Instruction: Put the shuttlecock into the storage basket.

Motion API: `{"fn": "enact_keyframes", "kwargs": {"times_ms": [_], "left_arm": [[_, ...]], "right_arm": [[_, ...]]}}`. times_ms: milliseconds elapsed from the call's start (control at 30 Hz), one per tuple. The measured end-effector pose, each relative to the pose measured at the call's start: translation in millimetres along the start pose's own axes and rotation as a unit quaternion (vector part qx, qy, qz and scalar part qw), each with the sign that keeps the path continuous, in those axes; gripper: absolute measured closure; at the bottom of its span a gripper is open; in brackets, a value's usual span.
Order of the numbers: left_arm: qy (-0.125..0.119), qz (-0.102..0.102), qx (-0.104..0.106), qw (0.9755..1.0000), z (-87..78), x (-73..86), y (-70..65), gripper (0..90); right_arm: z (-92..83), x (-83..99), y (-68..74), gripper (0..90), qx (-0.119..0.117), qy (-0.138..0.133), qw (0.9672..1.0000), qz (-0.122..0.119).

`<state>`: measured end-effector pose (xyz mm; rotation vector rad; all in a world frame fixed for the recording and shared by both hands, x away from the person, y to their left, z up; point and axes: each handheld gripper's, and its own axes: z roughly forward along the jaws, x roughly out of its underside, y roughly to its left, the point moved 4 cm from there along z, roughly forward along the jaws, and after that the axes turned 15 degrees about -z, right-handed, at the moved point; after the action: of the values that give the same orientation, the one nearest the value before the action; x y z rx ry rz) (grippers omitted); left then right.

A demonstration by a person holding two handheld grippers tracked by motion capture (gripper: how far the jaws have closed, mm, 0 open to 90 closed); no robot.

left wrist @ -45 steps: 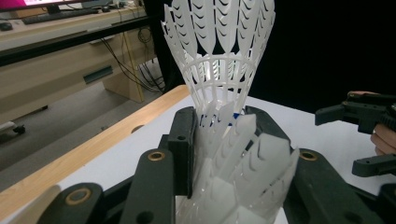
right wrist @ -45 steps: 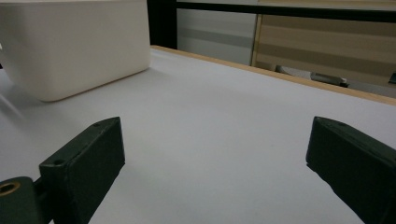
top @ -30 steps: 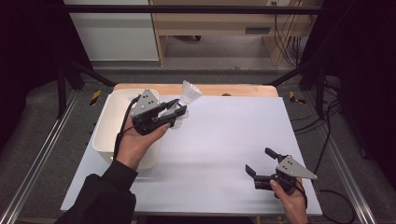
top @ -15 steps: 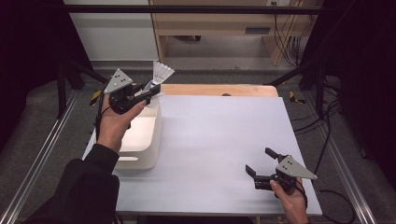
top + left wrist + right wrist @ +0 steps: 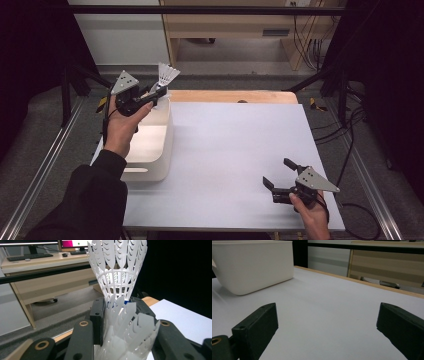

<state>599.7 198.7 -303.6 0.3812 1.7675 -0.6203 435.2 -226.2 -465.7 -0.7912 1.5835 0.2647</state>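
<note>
A white plastic shuttlecock [image 5: 168,75] sticks up from my left gripper [image 5: 157,93], which is shut on it above the far right corner of the white bin [image 5: 168,131]. In the left gripper view its skirt [image 5: 117,265] rises between the two black jaws of the left gripper [image 5: 117,307]. A second white feathered skirt [image 5: 131,330] lies lower between the jaws, nested under the first. My right gripper [image 5: 278,172] rests open near the table's front right with nothing between its fingers. In its own view, the right gripper [image 5: 328,315] looks across the bare surface toward the bin [image 5: 254,267].
The white table sheet [image 5: 235,150] spreads between bin and right gripper. A wooden strip [image 5: 230,96] runs along its far edge. A wooden desk [image 5: 240,30] and cables [image 5: 310,50] stand beyond the table, and metal rails [image 5: 45,165] flank it.
My left hand has carried the shuttlecock left and away, from over the table beside the bin to above the bin's far corner. The right gripper has stayed still.
</note>
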Motion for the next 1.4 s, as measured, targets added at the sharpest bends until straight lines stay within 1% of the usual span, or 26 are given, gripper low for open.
{"fn": "enact_keyframes", "kwargs": {"times_ms": [167,233,400,500,700,833,900,1233,1400], "left_arm": [[-0.005,-0.01,-0.005,0.9999,4.7,1.5,7.9,65.0],[-0.011,-0.015,-0.008,0.9998,6.0,1.0,11.6,65.0],[-0.01,-0.021,-0.015,0.9996,10.9,3.8,19.8,65.0],[-0.016,-0.03,-0.014,0.9993,13.6,5.7,23.0,65.0],[-0.015,-0.04,-0.018,0.999,17.9,13.7,28.7,65.0],[-0.015,-0.052,-0.02,0.9983,19.0,20.2,34.3,65.0],[-0.013,-0.054,-0.022,0.9982,19.3,23.3,36.8,65.0],[-0.014,-0.069,-0.022,0.9973,19.7,33.9,43.5,65.0],[-0.01,-0.068,-0.025,0.9973,20.7,38.2,45.0,65.0]], "right_arm": [[-0.5,0.1,-0.8,3.7,0.001,-0.001,1.0,0.0],[-0.4,0.1,-0.7,3.7,0.0,-0.001,1.0,0.001],[0.3,-0.1,0.0,3.7,0.0,0.0,1.0,0.0],[0.2,-0.3,0.0,3.7,0.0,0.0,1.0,0.001],[0.3,-0.3,0.8,3.6,-0.001,0.001,1.0,-0.001],[0.5,0.0,0.2,3.6,-0.002,0.0,1.0,-0.002],[0.2,0.0,0.0,3.6,-0.002,0.0,1.0,-0.002],[0.1,0.1,0.0,3.6,-0.002,0.001,1.0,-0.002],[0.1,0.2,-0.2,3.5,-0.002,0.001,1.0,-0.001]]}}
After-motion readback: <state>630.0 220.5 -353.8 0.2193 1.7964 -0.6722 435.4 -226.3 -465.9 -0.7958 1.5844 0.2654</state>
